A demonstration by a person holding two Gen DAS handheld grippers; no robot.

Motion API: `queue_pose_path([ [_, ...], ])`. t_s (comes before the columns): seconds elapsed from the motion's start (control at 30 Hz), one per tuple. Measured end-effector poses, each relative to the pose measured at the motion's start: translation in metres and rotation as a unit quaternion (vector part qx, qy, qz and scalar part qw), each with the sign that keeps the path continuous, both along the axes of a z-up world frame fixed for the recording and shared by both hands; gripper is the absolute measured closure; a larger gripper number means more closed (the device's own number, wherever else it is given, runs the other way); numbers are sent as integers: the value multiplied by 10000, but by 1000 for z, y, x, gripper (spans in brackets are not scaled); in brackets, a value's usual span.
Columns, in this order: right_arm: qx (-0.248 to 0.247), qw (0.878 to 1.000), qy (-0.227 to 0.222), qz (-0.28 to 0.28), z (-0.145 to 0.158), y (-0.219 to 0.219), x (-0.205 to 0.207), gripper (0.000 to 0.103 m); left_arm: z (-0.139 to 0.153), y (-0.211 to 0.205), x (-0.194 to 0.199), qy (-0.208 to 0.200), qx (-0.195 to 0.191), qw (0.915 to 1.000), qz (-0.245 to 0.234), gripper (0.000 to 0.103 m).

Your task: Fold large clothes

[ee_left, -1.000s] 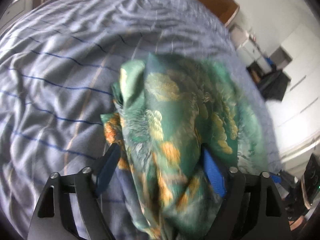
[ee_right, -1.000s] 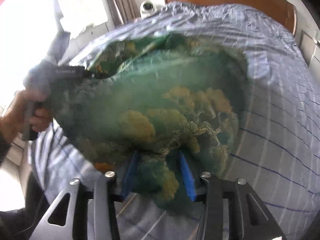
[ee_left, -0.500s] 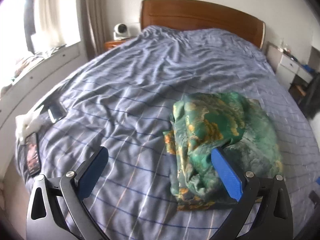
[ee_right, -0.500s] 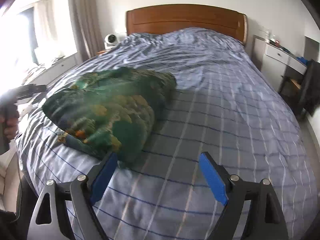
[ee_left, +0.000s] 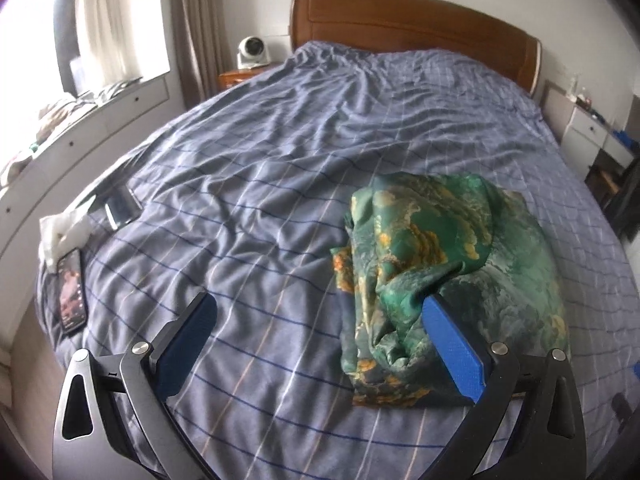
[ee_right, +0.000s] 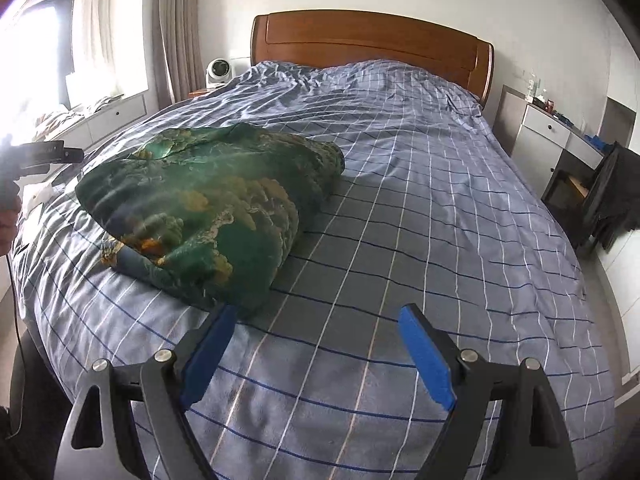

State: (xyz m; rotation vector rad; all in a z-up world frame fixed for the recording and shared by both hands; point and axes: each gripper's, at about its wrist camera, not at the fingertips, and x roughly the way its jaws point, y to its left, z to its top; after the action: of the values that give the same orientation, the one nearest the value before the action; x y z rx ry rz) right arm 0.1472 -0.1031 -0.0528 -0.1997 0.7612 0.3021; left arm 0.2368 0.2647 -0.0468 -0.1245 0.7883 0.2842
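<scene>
A green garment with gold and orange print lies bundled on the blue checked bed cover. My left gripper is open and empty, low over the bed; its right finger sits against the garment's near edge. In the right wrist view the garment lies to the left. My right gripper is open and empty, with its left finger close to the garment's near corner. The left gripper's body shows at the far left of that view.
Two phones and a white cloth lie at the bed's left edge. A wooden headboard stands at the far end. A white camera sits on the nightstand. White drawers and a dark chair stand on the right.
Both grippers have let go of the garment and opened wide. They have pulled back from it, and the garment now rests bundled on the bed.
</scene>
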Motion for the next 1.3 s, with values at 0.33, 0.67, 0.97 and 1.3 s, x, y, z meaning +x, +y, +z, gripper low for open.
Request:
queue_pose_path([
  [0.33,307,9985,182,421,-8,-6,0,11,-9,43,-8,83,-1588,9852,-639,1],
  [0.67,1229,9860,1097,248,-16,-13,29,11,-44,64,80,465,-3392,9345,-973,1],
  [0.97,2318,9586,1618,335,-22,-9,80,11,-132,42,118,1234,-3705,9155,-966,0],
  [1.3,3537,8956,2593,752,-97,11,169,11,-149,37,145,1369,-4111,8882,-1526,0],
])
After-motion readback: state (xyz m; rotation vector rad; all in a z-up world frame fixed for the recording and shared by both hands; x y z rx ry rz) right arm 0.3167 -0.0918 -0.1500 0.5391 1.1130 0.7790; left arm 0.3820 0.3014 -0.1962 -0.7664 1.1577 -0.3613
